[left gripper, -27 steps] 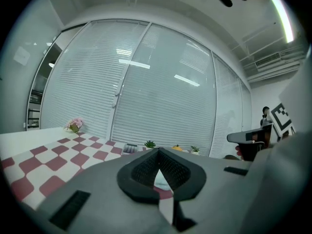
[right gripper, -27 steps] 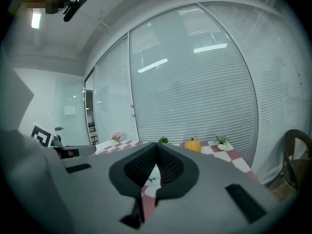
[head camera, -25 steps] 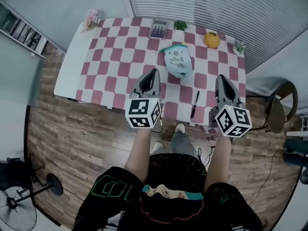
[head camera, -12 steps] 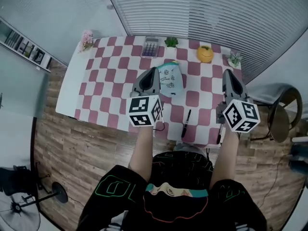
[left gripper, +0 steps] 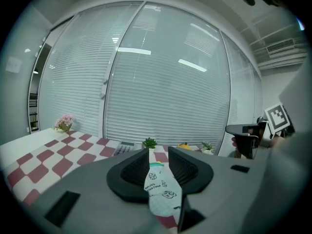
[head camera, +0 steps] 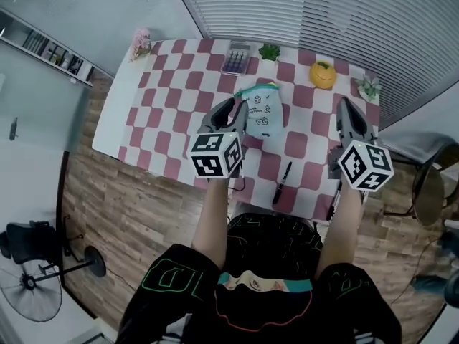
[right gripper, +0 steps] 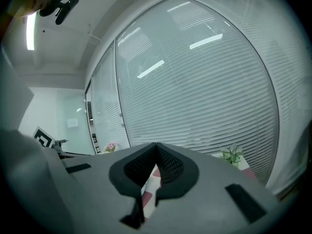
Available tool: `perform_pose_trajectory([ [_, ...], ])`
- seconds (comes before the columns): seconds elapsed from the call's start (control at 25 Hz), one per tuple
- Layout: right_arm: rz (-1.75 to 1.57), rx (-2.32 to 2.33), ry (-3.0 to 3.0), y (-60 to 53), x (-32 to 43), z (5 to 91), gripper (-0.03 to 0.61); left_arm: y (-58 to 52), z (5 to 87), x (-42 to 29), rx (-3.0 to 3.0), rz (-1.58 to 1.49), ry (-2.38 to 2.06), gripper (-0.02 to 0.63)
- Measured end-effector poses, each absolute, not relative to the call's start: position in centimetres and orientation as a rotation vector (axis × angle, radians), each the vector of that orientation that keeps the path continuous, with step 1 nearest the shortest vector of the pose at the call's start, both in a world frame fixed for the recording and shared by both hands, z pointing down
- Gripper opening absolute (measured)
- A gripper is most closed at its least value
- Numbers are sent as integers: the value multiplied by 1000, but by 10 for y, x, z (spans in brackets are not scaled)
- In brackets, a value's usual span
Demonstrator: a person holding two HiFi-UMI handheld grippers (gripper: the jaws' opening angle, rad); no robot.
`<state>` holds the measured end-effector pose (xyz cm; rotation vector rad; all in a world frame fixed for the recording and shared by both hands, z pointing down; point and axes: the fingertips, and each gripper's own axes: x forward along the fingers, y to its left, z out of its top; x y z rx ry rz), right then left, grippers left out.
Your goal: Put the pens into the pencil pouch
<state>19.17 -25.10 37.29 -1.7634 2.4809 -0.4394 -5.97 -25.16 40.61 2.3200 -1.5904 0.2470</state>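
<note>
A pale pencil pouch (head camera: 262,111) with small cartoon prints and a green top edge lies in the middle of the red-and-white checked table (head camera: 172,99). A black pen (head camera: 282,183) lies near the front edge, between my two arms. My left gripper (head camera: 235,105) hovers at the pouch's left side. Its jaws have just been opening and stand apart, and the pouch (left gripper: 159,185) shows through the gap beyond them, untouched. My right gripper (head camera: 345,104) is shut and empty over the table's right side, well right of the pouch. Its closed jaws (right gripper: 156,146) point toward the blinds.
Along the back edge stand pink flowers (head camera: 141,42), a calculator (head camera: 237,57), a small green plant (head camera: 270,51), an orange pumpkin-like ornament (head camera: 323,74) and another plant (head camera: 369,86). A chair (head camera: 430,192) stands right of the table, a fan (head camera: 32,285) on the floor at left.
Both grippers have moved forward from the table's front edge to over the cloth. The left now sits beside the pouch with its jaws parted. The right stays shut.
</note>
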Motion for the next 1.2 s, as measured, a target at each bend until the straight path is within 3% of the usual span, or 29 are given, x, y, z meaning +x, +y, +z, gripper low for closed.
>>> perform_pose_trajectory([
  [0.36, -578, -1695, 2540, -277, 165, 413, -14, -263, 471, -40, 2195, 456, -1360, 329],
  [1.2, -769, -1799, 2468, -314, 182, 470, -14, -345, 567, -25, 1911, 695, -1323, 405],
])
